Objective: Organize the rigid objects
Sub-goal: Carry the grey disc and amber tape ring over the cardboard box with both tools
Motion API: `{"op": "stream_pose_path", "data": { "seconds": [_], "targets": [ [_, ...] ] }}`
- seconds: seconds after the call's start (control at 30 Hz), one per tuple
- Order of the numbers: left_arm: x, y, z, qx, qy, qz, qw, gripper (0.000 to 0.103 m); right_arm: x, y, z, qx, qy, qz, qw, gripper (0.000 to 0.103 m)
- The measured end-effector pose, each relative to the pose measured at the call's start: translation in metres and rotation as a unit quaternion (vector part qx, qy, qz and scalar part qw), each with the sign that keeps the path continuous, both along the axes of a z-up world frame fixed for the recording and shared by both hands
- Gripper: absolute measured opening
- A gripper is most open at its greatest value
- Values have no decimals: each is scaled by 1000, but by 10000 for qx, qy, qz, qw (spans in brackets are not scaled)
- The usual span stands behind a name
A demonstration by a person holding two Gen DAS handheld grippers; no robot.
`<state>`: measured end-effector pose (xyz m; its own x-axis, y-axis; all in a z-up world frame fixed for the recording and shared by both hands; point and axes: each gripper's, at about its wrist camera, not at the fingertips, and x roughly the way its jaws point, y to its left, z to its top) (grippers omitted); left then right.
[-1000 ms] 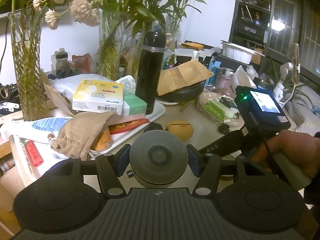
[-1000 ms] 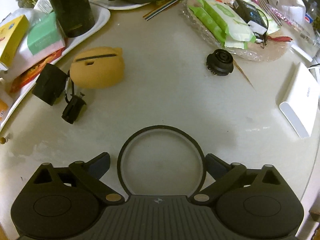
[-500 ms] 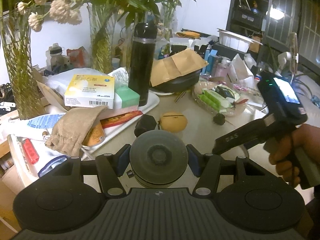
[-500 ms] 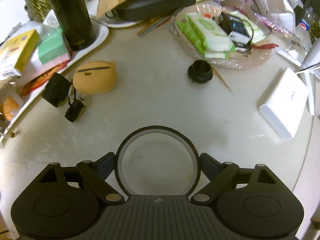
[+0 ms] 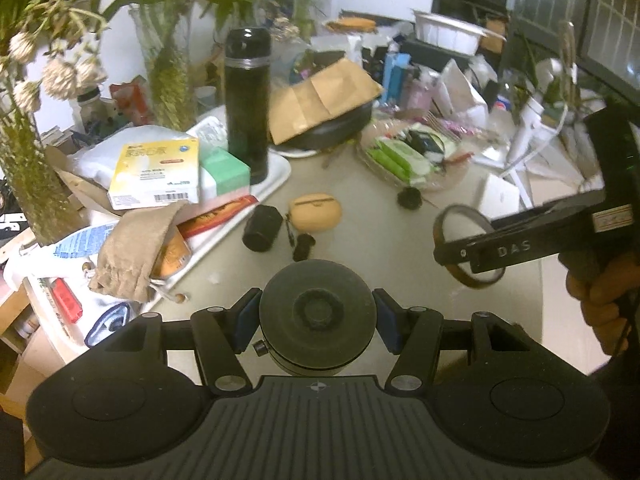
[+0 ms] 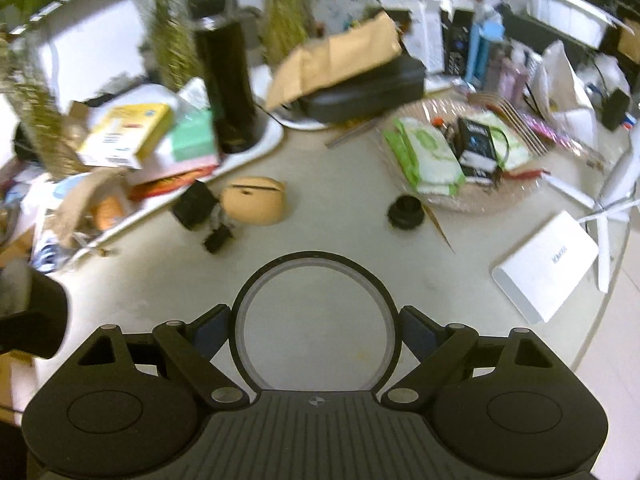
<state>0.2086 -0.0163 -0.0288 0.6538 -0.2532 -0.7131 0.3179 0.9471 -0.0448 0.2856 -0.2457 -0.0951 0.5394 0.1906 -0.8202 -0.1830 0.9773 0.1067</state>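
Observation:
My left gripper is shut on a round dark lens-like body, held above the table. My right gripper is shut on a thin black ring with a clear centre; the ring also shows in the left wrist view at the right, above the table. On the table lie a tan earbud case, a small black cube and a small black round cap.
A white tray at the left holds a black flask, boxes and a cloth pouch. A clear dish of green packets and a white box lie to the right. Vases stand behind.
Both grippers have risen and pulled back from the table, each keeping its object. The right gripper has tilted up, so more of the far clutter shows.

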Motion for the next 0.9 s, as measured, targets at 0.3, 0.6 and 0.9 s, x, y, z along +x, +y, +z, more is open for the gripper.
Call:
{"op": "stream_pose_path", "data": {
  "seconds": [0.3,0.6,0.9],
  "targets": [
    [-17,-12,7,99,280,-267,9992,58,-42,-4,25,249,-294,682,9969,91],
    [-36,-13,10,86,397,-414,9983,58,-71,-7,36,244,-168,979,9948,91],
    [-51,-23,1,74,624,-775,9950,58,-100,-11,41,275,-127,1102,9934,91]
  ]
}}
